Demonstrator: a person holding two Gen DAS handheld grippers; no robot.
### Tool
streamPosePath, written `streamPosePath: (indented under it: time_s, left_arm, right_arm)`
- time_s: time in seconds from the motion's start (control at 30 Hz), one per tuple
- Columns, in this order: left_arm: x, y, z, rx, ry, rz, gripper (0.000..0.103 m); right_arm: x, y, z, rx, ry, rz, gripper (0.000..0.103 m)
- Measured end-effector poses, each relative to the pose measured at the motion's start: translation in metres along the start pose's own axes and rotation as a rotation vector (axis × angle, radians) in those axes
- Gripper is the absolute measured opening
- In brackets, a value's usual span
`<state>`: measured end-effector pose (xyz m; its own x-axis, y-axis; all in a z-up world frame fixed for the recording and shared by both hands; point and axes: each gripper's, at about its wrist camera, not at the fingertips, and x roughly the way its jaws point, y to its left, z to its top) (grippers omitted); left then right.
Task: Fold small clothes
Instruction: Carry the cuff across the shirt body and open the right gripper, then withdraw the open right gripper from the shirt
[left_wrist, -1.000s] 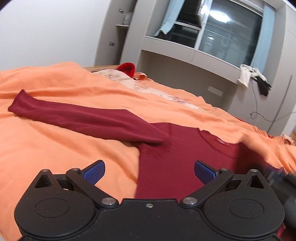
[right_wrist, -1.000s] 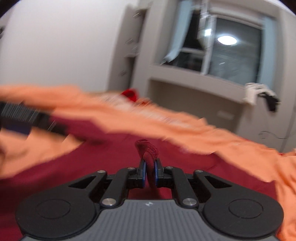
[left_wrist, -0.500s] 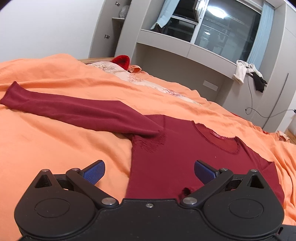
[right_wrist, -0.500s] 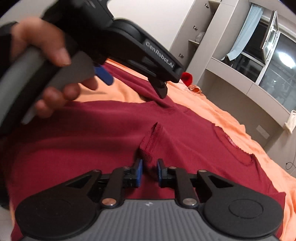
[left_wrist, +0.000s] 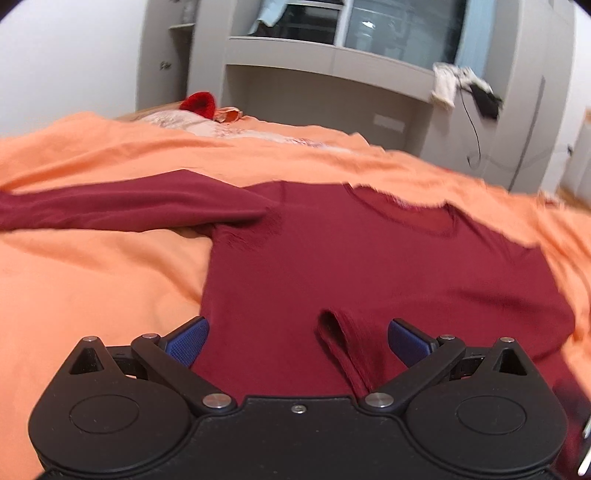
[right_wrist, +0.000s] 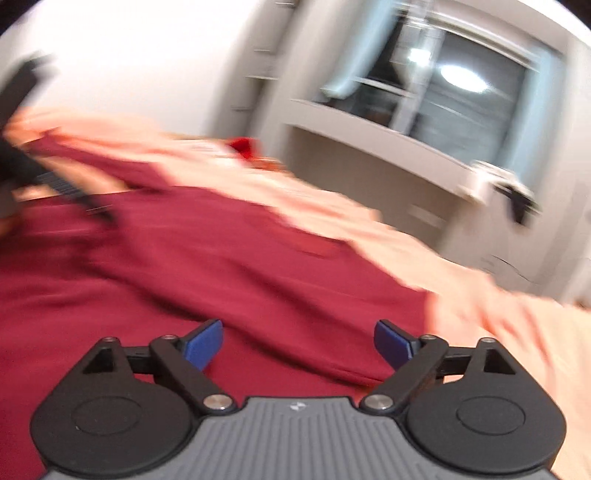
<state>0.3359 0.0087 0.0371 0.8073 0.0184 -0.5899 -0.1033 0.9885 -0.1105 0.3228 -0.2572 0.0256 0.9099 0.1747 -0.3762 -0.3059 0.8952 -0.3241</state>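
Note:
A dark red long-sleeved top (left_wrist: 354, 266) lies flat on the orange bedspread (left_wrist: 92, 280). One sleeve (left_wrist: 122, 206) stretches out to the left. The other sleeve is folded over the body, its cuff (left_wrist: 340, 332) lying just ahead of my left gripper (left_wrist: 297, 341). That gripper is open and low over the hem, nothing between its pads. In the blurred right wrist view my right gripper (right_wrist: 298, 343) hovers over the top (right_wrist: 229, 266) near its right edge, jaws opening wide with nothing between them. The left gripper (right_wrist: 40, 177) shows as a dark smear at far left.
The orange bedspread (right_wrist: 498, 332) covers the whole bed. A red item (left_wrist: 198, 103) and pale patterned cloth (left_wrist: 207, 127) lie at its far end. Grey built-in shelving (left_wrist: 332, 70) and a window stand beyond, with cloths and a cable (left_wrist: 469, 92) hanging at right.
My right gripper let go of the sleeve cuff, opened wide and swung to the right. The cuff now lies on the top's body. My left gripper moved right, over the hem.

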Motion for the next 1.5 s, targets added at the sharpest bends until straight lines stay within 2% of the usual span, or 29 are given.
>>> streamPosePath:
  time_s: [0.1,0.2,0.3,0.33,0.47,0.5,0.6,0.63,0.7,0.83,0.93,1.03,1.1,1.17,1.2,1.23,1.3,1.37,1.43,1.5]
  left_arm:
    - [0.003,-0.011,-0.008,0.085,-0.004,0.045,0.102]
    - [0.004,-0.018,-0.013,0.119,-0.016,0.078,0.102]
    - [0.002,-0.019,-0.013,0.121,-0.024,0.08,0.102]
    - [0.002,-0.02,-0.013,0.117,-0.024,0.079,0.102]
    - [0.002,-0.021,-0.014,0.124,-0.017,0.075,0.102]
    - [0.003,-0.022,-0.015,0.131,-0.017,0.076,0.102]
    - [0.003,-0.024,-0.017,0.147,-0.017,0.079,0.102]
    - [0.003,-0.024,-0.017,0.15,-0.017,0.079,0.102]
    - [0.002,-0.024,-0.018,0.151,-0.016,0.076,0.102]
    - [0.001,-0.026,-0.019,0.161,-0.009,0.066,0.102]
    - [0.001,-0.03,-0.021,0.201,0.001,0.064,0.102]
    - [0.001,-0.033,-0.023,0.237,-0.003,0.076,0.103]
    - [0.001,-0.034,-0.025,0.246,-0.004,0.077,0.103]
    - [0.001,-0.034,-0.025,0.247,-0.003,0.076,0.102]
    - [0.0,-0.034,-0.025,0.246,-0.002,0.074,0.103]
    - [0.0,-0.034,-0.025,0.247,-0.001,0.073,0.103]
    - [0.0,-0.034,-0.025,0.25,-0.001,0.073,0.103]
    - [-0.001,-0.035,-0.025,0.254,-0.001,0.076,0.103]
    - [-0.001,-0.035,-0.026,0.256,-0.002,0.078,0.103]
    - [-0.001,-0.036,-0.026,0.26,-0.003,0.08,0.103]
  right_arm:
    - [0.019,-0.035,-0.009,0.06,0.081,-0.107,0.093]
    - [0.033,-0.054,-0.021,0.049,0.137,-0.178,0.086]
    - [0.044,-0.058,-0.033,0.041,0.192,-0.177,0.074]
    - [0.039,-0.06,-0.045,0.031,0.201,-0.175,0.067]
    - [0.05,-0.044,-0.045,-0.093,0.156,-0.21,0.054]
    - [0.056,-0.043,-0.046,-0.129,0.139,-0.218,0.048]
    - [0.064,-0.032,-0.044,-0.205,0.133,-0.217,0.007]
    - [0.065,-0.032,-0.044,-0.204,0.136,-0.226,0.006]
    - [0.059,-0.037,-0.041,-0.149,0.126,-0.228,0.005]
    - [0.046,-0.068,-0.034,0.116,0.14,-0.179,0.005]
    - [0.05,-0.083,-0.041,0.266,0.194,-0.121,0.005]
    - [0.058,-0.088,-0.047,0.302,0.242,-0.076,0.006]
    - [0.056,-0.091,-0.049,0.32,0.253,-0.09,0.007]
    - [0.052,-0.096,-0.048,0.333,0.258,-0.109,0.012]
    - [0.049,-0.099,-0.048,0.339,0.253,-0.119,0.027]
    - [0.045,-0.102,-0.047,0.345,0.246,-0.137,0.051]
    - [0.039,-0.108,-0.044,0.351,0.219,-0.173,0.07]
    - [0.039,-0.114,-0.038,0.35,0.2,-0.206,0.072]
    - [0.042,-0.118,-0.035,0.364,0.18,-0.227,0.085]
    - [0.051,-0.122,-0.031,0.361,0.163,-0.242,0.09]
